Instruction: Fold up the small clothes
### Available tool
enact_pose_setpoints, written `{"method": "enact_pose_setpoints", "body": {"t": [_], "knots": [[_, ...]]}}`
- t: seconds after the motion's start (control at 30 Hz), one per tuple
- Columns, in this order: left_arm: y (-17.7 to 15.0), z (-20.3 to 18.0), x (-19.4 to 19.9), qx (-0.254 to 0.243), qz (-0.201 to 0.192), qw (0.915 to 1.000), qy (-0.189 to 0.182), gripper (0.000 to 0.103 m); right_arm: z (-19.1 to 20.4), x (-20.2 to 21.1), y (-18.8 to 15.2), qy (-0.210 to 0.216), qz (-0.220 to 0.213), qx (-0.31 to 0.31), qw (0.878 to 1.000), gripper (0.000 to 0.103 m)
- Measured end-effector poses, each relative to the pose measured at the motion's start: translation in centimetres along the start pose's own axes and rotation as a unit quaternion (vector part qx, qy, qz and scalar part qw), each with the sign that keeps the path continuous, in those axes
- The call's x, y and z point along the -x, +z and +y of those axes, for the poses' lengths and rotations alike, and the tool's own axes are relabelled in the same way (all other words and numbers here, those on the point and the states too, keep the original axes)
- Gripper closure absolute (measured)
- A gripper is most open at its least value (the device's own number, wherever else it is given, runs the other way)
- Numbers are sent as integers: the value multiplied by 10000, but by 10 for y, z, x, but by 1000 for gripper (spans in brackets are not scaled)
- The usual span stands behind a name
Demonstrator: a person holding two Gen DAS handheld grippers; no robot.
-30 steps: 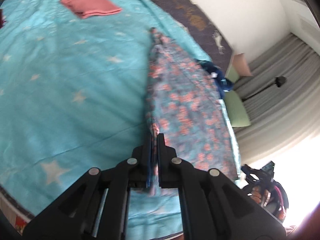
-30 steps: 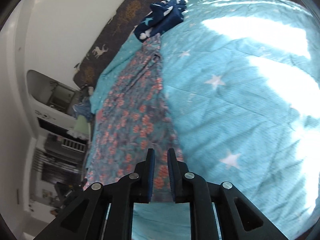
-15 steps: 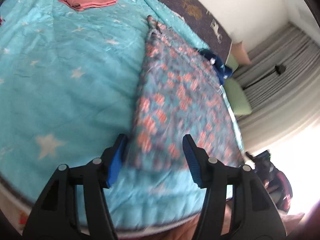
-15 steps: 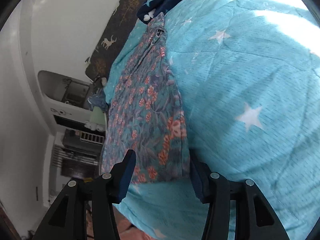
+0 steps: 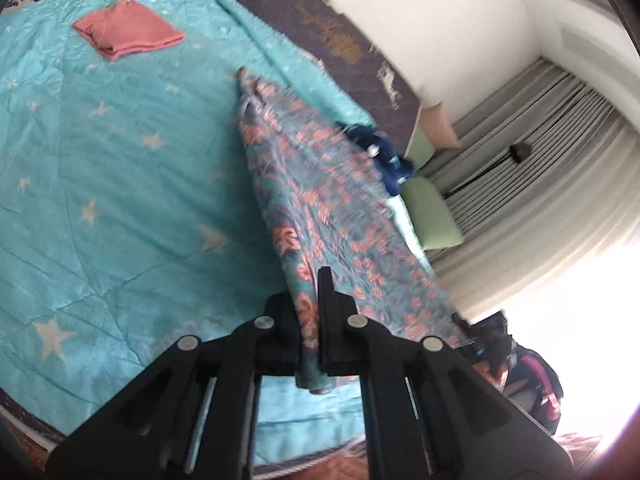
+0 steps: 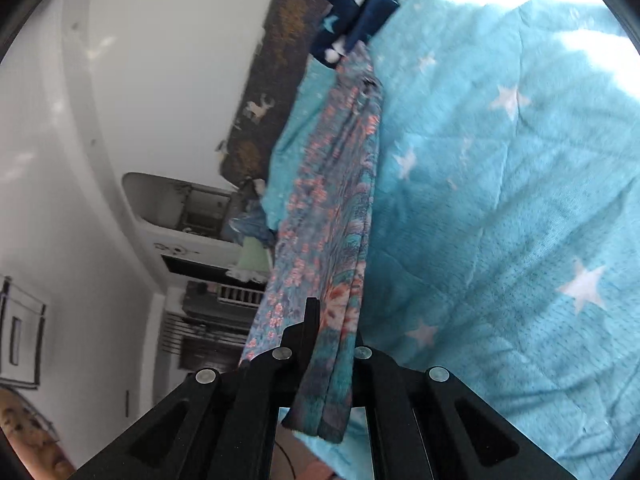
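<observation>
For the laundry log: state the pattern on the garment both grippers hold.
Teal with coral-pink flowers, the floral garment; clearest in the left wrist view.

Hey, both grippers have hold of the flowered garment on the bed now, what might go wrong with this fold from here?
1. The left hand-held gripper and right hand-held gripper each pinch only a narrow bunched edge of the flowered garment, so it may slip out when lifted.
2. Its far end touches the navy clothes, which might get dragged along.
3. The cloth looks bunched at the right grip, so the fold may come out uneven.
</observation>
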State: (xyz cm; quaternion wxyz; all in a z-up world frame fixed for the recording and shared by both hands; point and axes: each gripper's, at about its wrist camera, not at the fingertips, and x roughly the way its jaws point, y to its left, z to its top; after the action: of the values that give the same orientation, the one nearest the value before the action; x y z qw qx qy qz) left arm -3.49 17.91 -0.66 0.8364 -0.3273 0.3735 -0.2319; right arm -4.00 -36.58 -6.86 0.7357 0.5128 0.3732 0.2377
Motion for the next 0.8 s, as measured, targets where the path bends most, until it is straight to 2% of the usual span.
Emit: {"method": "enact_pose_setpoints", "body": {"t": [0.07, 0.17, 0.33, 0.5, 0.67, 0.8], "knots": [[3, -7, 10, -51, -158, 9998, -100, 95, 3, 12, -1, 167, -107, -27, 9998, 102], [2, -18, 21, -248, -234, 9994, -63, 95, 9, 29, -2, 383, -176, -17, 9991, 102], [-6, -29, 35, -376, -154, 9992, 19, 95, 38, 38, -14, 311, -101, 432, 9985, 102], [-10, -34, 59, -253, -280, 9993, -9, 95, 64, 48, -29, 157, -21, 681, 9976, 102], [-9, -51, 84, -332, -379, 9987, 18, 95, 88, 71, -42, 20, -164, 911, 9957, 102], [-1, -61, 86, -445, -434, 9980, 141, 95, 104, 76, -40, 45, -204, 1049, 9943, 101]]}}
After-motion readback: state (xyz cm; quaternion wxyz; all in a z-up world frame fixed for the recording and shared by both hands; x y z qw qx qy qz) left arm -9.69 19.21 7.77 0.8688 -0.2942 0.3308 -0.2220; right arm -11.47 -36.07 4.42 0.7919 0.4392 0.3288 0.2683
